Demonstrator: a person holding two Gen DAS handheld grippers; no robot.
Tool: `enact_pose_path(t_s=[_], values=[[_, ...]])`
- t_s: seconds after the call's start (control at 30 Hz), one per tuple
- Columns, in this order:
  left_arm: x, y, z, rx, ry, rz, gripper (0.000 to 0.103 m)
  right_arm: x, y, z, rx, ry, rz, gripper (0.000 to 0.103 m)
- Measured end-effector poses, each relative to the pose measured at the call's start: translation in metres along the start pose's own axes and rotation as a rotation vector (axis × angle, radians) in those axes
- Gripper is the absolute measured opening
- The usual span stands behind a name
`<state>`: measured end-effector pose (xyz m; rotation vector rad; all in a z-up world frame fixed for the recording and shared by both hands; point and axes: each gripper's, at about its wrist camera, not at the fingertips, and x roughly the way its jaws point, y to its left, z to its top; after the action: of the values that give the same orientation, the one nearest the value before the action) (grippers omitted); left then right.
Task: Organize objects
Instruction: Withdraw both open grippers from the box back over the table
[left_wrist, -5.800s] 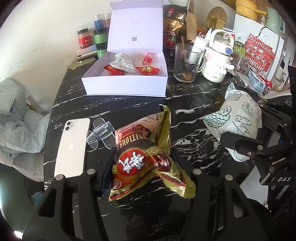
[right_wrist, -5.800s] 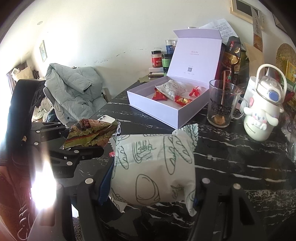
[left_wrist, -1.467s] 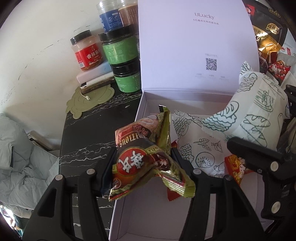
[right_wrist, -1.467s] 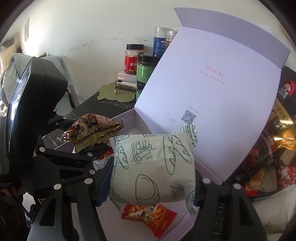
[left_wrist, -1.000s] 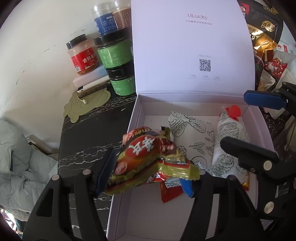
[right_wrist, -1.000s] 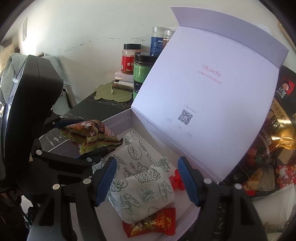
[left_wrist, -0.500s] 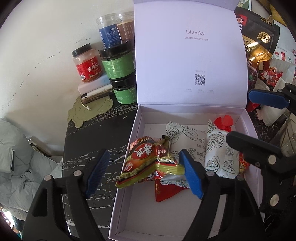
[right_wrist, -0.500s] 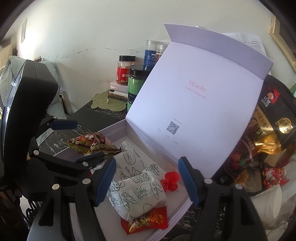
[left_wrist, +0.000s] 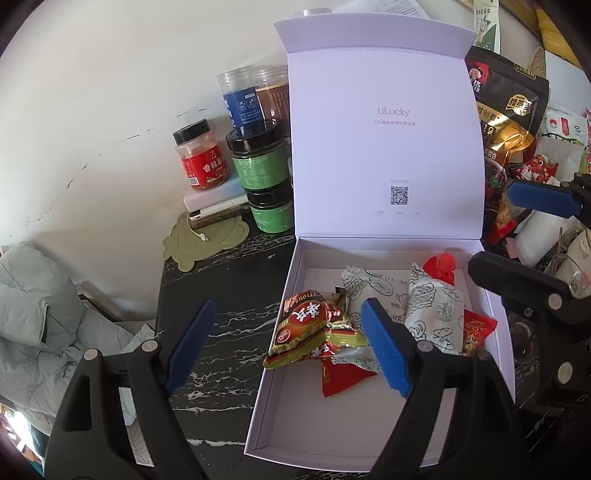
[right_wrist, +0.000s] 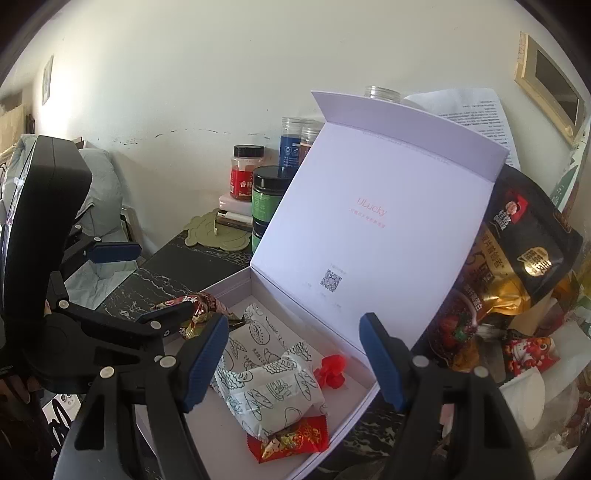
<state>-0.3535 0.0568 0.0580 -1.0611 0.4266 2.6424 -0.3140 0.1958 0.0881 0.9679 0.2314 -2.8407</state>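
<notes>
Left wrist | box (left_wrist: 275, 387): 2 white packets (left_wrist: 437, 314), 1 brown snack (left_wrist: 314, 326) | both hand-held grippers (left_wrist: 286, 349) (right_wrist: 291, 363) open, empty

Lived-in home, cluttered tabletop against a wall.

A black marble-patterned table (left_wrist: 229, 332) stands against a scuffed white plaster wall (left_wrist: 110, 110), crowded with household goods: a red-labelled spice jar (left_wrist: 201, 160), stacked green jars (left_wrist: 264, 184), a blue canister (left_wrist: 240, 103), a green coaster (left_wrist: 205, 240) and foil snack bags (left_wrist: 506, 107). A grey padded jacket (left_wrist: 33, 314) lies heaped beside the table. In the right wrist view a framed picture (right_wrist: 554, 85) hangs on the wall and a printed sheet of paper (right_wrist: 476, 110) stands behind an open white gift box (right_wrist: 369, 229).
</notes>
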Motion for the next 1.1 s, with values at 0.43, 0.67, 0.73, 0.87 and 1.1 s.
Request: enact_pose_path(t_s=[0.43, 0.67, 0.73, 0.87, 1.1], values=[[-0.030, 0.000, -0.008, -0.019, -0.001, 0.023, 0.083, -0.027, 0.001, -0.001, 0.019, -0.016, 0.014, 0.074], [-0.064, -0.001, -0.014, -0.034, -0.018, 0.032, 0.085, -0.063, 0.007, -0.005, 0.016, -0.038, 0.021, 0.074], [-0.074, 0.000, -0.017, -0.036, -0.020, 0.036, 0.085, -0.075, 0.009, -0.006, 0.020, -0.048, 0.028, 0.074], [-0.094, 0.001, -0.025, -0.063, -0.021, 0.035, 0.086, -0.093, 0.014, -0.014, 0.025, -0.042, 0.024, 0.074], [-0.129, -0.002, -0.046, -0.088, -0.033, 0.039, 0.088, -0.122, 0.023, -0.033, 0.051, -0.035, 0.038, 0.074]])
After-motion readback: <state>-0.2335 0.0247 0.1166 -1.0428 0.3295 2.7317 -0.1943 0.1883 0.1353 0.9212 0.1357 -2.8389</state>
